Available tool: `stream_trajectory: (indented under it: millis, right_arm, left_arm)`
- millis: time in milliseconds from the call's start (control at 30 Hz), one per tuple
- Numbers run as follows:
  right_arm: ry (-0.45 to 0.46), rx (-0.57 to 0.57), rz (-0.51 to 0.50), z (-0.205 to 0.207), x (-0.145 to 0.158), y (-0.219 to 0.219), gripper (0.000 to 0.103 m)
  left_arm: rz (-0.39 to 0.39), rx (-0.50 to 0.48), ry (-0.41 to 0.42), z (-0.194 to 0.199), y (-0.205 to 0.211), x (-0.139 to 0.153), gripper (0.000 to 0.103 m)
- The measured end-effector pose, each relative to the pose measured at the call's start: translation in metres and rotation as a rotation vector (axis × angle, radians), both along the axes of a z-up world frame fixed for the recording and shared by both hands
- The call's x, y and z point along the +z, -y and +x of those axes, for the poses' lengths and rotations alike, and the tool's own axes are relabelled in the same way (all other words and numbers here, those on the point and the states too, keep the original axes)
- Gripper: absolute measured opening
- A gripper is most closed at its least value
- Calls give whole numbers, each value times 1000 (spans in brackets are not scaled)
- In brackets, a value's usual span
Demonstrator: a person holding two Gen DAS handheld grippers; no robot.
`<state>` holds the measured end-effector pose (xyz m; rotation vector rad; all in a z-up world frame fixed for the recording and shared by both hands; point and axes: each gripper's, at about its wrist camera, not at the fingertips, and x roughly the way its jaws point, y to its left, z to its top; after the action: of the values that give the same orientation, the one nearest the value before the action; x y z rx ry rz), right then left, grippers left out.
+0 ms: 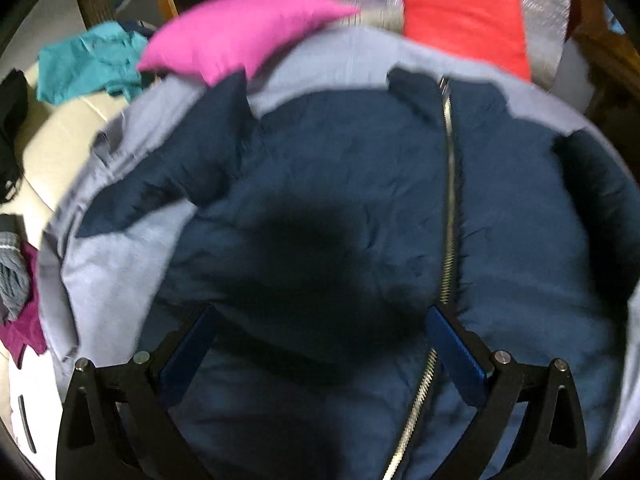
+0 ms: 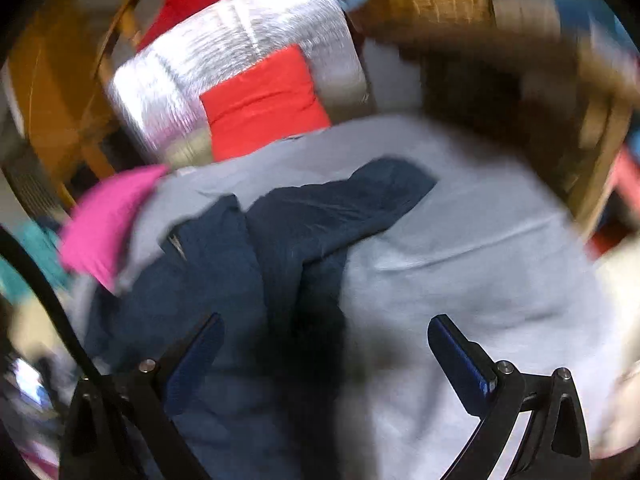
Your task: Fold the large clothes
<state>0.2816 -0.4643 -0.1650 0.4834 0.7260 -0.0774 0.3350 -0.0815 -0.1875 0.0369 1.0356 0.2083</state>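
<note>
Navy jacket (image 1: 340,184) spread front-up on grey sheet (image 1: 120,264), zip (image 1: 450,184) closed up the middle; one sleeve (image 2: 340,204) folded across the body; left gripper (image 1: 322,334) poised over jacket front, jaws apart, nothing held; right gripper (image 2: 324,340) likewise apart, over jacket edge and sheet; pink cushion (image 1: 236,36) and red cushion (image 1: 464,20) beyond the collar; both views blurred.

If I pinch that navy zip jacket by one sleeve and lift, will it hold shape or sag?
The navy jacket looks puffy and soft, so it would probably sag and trail. Its sleeve already lies crumpled over the body, so likely floppy. The metal zipper may stiffen the front slightly.
</note>
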Motion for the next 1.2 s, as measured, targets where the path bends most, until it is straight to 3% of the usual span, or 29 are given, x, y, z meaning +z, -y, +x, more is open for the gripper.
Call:
stream_trajectory:
  millis: [67, 233, 467, 600, 700, 833, 967, 1200]
  right_arm:
    - [-3, 1, 171, 24, -18, 31, 103]
    - [6, -36, 417, 72, -54, 74, 91]
    - [-27, -133, 576, 128, -100, 100, 75]
    - [-40, -219, 654, 149, -123, 111, 59]
    - [-7, -246, 714, 157, -131, 115, 39]
    - [25, -207, 633, 156, -111, 103, 23]
    - [92, -139, 592, 138, -79, 83, 23]
    - [154, 53, 465, 97, -19, -9, 23]
  left_arm:
    - [-12, 10, -33, 9, 0, -17, 103]
    - [-3, 0, -30, 20, 7, -36, 103]
    - [-68, -3, 2, 21, -1, -47, 103]
    - [-87, 1, 26, 17, -3, -52, 103]
    - [-82, 2, 19, 16, 0, -52, 103]
    - [-98, 1, -17, 23, -3, -49, 103]
    - [-105, -19, -57, 28, -11, -40, 103]
    - [-13, 86, 150, 11, -41, 5, 103]
